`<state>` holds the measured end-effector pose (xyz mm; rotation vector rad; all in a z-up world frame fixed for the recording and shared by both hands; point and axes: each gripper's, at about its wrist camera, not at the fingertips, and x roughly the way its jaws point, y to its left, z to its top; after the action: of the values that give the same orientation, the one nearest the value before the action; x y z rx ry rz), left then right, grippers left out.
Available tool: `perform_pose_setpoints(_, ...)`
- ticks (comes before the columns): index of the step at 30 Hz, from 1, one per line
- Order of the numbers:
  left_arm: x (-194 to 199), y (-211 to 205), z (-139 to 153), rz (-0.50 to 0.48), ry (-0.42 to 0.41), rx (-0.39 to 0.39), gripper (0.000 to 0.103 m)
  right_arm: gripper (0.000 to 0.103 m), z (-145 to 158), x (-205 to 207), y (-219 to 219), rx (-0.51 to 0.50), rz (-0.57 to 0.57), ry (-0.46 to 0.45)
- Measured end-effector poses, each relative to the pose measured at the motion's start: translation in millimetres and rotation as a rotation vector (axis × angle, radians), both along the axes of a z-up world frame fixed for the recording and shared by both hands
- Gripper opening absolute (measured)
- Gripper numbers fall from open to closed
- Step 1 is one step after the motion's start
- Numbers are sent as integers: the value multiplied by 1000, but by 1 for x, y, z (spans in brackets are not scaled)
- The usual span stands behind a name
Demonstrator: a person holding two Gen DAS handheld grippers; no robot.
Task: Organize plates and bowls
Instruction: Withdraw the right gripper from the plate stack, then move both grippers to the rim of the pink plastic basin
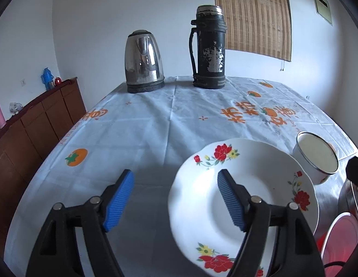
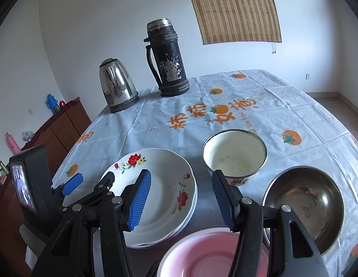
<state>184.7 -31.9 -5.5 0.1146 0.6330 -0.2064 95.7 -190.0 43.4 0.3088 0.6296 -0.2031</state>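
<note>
Tablecloth (image 1: 156, 124) below, both grippers' fingers spread empty: left gripper (image 1: 176, 198) over flowered plate (image 1: 259, 173), right gripper (image 2: 181, 198).

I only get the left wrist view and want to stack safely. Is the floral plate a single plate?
Observer: No. The floral plate lies on a second plate, whose rim shows under it.
Operator: Is the right gripper holding anything?
Observer: No. The right gripper is open, with nothing between its jaws.
Operator: What is the metal thing at my right edge?
Observer: A steel bowl, upright and empty, to the right of the white bowl.
</note>
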Motion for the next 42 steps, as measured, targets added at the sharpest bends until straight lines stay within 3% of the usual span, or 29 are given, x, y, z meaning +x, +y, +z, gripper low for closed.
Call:
perform_pose_setpoints(15, -45, 9, 0, 88, -51, -11, 100, 58, -5, -42, -6, -5, -2, -36)
perform_pose_setpoints(23, -68, 13, -7, 99, -4, -54, 100, 58, -8, -70, -12, -19, -1, -52)
perform_pose_setpoints(28, -83, 11, -7, 107, -14, -30, 100, 58, -10, -90, -24, -12, -17, -55)
perform_pose_setpoints(42, -113, 2, -4, 52, 46, -76, 100, 58, -16, -147, -66, 23, -113, -62)
